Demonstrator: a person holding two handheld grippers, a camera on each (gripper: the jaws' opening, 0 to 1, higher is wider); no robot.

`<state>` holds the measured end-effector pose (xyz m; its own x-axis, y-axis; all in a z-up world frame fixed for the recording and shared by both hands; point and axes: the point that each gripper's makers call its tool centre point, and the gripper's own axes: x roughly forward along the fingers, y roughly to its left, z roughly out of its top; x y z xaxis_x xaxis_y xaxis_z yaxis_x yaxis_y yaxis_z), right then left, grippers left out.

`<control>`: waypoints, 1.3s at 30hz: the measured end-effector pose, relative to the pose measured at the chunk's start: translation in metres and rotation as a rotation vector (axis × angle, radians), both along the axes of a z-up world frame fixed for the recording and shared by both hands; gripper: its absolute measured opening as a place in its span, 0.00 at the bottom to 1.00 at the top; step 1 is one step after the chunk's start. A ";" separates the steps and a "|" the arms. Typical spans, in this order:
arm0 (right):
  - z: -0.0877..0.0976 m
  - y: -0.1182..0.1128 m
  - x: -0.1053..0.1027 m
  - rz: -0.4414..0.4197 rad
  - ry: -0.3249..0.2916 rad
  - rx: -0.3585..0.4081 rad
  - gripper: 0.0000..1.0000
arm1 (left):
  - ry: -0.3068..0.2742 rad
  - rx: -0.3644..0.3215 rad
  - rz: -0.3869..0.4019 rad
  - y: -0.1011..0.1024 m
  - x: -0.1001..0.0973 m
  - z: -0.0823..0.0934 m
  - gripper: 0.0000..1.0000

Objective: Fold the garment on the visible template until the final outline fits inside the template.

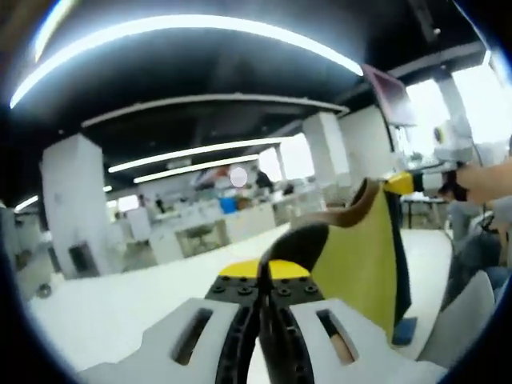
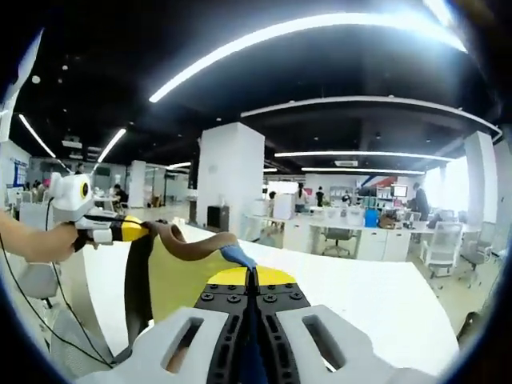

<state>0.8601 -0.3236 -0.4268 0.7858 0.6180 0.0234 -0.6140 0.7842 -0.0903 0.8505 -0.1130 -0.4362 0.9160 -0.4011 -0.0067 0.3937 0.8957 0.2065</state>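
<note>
In the left gripper view the left gripper (image 1: 262, 282) is clenched on the garment's (image 1: 362, 256) brown edge at lower centre; yellow cloth hangs right of centre. In the right gripper view the right gripper (image 2: 251, 282) grips the garment (image 2: 180, 276), stretched toward the left gripper (image 2: 120, 230) at left, above a white table (image 2: 376, 300). No containers can be made out.

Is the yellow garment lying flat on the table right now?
No, the yellow garment hangs in the air, stretched between the left gripper and right gripper.

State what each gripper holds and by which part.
Both hold the yellow garment by its brown-trimmed top edge: left gripper at one end, right gripper at the other.
</note>
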 end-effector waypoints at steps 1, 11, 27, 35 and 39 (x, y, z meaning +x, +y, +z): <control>-0.001 0.001 0.002 0.002 0.005 0.003 0.01 | 0.006 -0.003 0.003 0.001 0.003 -0.002 0.00; -0.018 0.007 0.034 0.002 0.039 0.012 0.01 | 0.052 -0.027 0.014 0.006 0.041 -0.021 0.00; -0.044 0.013 0.080 0.005 0.082 -0.002 0.01 | 0.099 -0.012 0.021 0.010 0.089 -0.045 0.00; -0.064 0.017 0.100 0.007 0.122 0.001 0.01 | 0.138 -0.005 0.028 0.014 0.112 -0.068 0.00; -0.073 0.020 0.110 0.004 0.142 0.012 0.01 | 0.153 0.012 0.032 0.015 0.123 -0.077 0.00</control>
